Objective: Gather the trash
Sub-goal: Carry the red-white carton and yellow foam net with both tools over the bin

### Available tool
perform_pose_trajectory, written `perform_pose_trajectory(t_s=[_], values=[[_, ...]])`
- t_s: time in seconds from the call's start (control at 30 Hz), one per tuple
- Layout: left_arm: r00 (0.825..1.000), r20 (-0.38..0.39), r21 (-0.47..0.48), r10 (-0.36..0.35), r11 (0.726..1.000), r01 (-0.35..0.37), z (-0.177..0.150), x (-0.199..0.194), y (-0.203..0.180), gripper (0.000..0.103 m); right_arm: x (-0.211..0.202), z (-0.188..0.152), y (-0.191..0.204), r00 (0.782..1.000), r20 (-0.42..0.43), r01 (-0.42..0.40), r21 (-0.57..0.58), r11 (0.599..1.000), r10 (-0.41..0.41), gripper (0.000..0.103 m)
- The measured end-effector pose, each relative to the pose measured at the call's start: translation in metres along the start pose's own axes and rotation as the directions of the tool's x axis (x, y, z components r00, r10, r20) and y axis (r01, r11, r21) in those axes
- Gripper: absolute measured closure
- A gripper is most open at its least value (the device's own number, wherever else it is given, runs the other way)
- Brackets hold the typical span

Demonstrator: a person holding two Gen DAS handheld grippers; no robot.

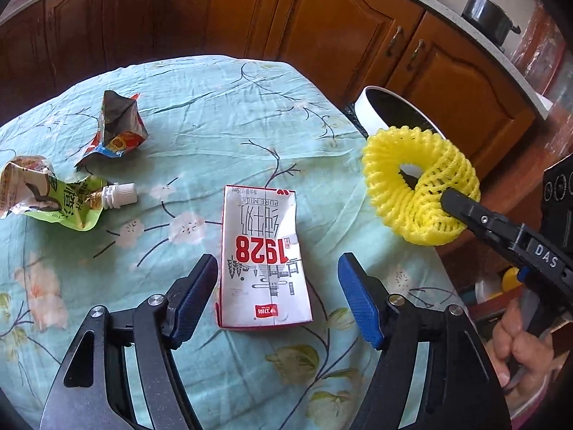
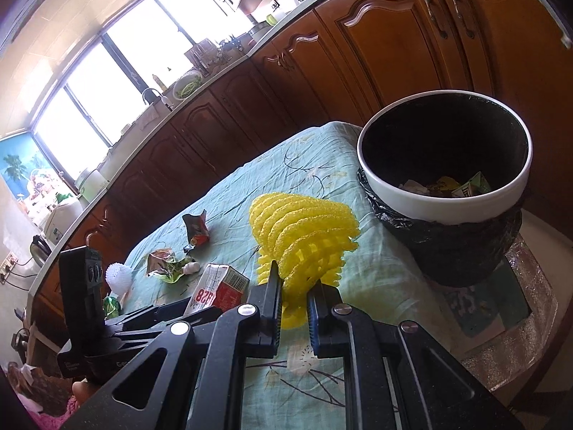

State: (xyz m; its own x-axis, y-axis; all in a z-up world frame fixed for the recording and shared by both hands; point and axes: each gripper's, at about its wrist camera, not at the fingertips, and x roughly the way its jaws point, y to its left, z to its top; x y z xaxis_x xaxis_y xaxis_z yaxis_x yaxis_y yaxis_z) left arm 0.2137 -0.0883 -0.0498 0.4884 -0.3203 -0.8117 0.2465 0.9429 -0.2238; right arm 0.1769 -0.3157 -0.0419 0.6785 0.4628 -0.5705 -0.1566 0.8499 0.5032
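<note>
A flattened white milk carton (image 1: pixel 261 251) with red digits lies on the teal floral tablecloth (image 1: pixel 215 114). My left gripper (image 1: pixel 277 265) hovers over its near half, open, a finger on either side and neither pad touching it. My right gripper (image 2: pixel 295 286) is shut on a yellow foam fruit net (image 2: pixel 304 229), held above the table's right edge (image 1: pixel 419 186). Just beyond it stands a white-rimmed bin (image 2: pixel 444 208) with a black liner and some rubbish inside. A green spouted pouch (image 1: pixel 64 200) and a crumpled snack wrapper (image 1: pixel 118 125) lie at the left.
Brown kitchen cabinets (image 1: pixel 322 28) run behind the table, with a dark pot (image 1: pixel 487 10) on the counter. A white foam net (image 2: pixel 120 276) sits near the table's left end. A person's hand (image 1: pixel 519 344) grips the right tool. The bin rests on a shiny stand (image 2: pixel 519 304).
</note>
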Motion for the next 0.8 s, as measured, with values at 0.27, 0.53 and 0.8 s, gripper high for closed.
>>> perform_pose_trajectory(t_s=[0.27,0.53,0.8], values=[[1.0,0.008,0.03,-0.004,1.0,0.003,0.0,0.004,-0.006,0.056,-0.011,0.002,-0.004,1.0,0.027,0.002,0.002,1.0,-0.002,0.091],[0.998,0.036,0.072,-0.042,0.997,0.039,0.02,-0.003,-0.031,0.056,-0.022,0.01,-0.017,0.998,0.056,0.021,0.017,1.0,-0.022,0.091],[0.995,0.051,0.126,-0.09,0.989,0.083,0.043,-0.001,-0.062,0.056,-0.038,0.023,-0.037,0.993,0.096,0.062,0.033,0.998,-0.064,0.091]])
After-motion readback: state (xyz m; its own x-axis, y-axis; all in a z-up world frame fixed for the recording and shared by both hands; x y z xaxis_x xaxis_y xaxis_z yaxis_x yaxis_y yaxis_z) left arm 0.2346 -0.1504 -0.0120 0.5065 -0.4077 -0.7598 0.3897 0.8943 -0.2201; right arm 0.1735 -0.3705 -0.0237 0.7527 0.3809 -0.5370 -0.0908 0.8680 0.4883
